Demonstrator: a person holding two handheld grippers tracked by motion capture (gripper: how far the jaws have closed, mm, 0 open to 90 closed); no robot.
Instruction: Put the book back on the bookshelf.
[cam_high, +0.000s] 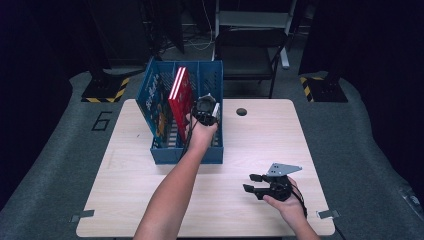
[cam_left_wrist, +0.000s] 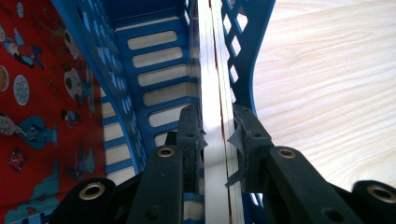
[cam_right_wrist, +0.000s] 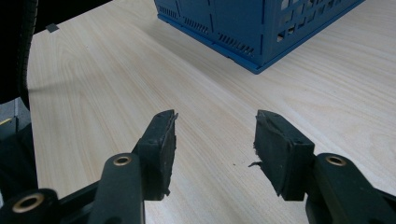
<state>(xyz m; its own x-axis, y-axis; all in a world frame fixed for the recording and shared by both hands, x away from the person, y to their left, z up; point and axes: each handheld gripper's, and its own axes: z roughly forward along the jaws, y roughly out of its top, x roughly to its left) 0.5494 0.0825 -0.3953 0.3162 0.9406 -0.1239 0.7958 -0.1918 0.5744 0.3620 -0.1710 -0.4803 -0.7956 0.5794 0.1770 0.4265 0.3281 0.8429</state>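
A blue file rack with several compartments stands on the wooden table. My left gripper reaches down into its right-hand compartment. In the left gripper view my left gripper has a pad on each side of a thin book, seen as white page edges standing against the lattice wall. A red picture book leans in the middle compartment, its cover at the left. My right gripper rests low over the table at the front right, and between its open jaws there is nothing.
Another illustrated book leans in the rack's left compartment. A small round hole sits in the table behind the rack. A dark chair stands beyond the far edge. The rack's corner lies ahead of my right gripper.
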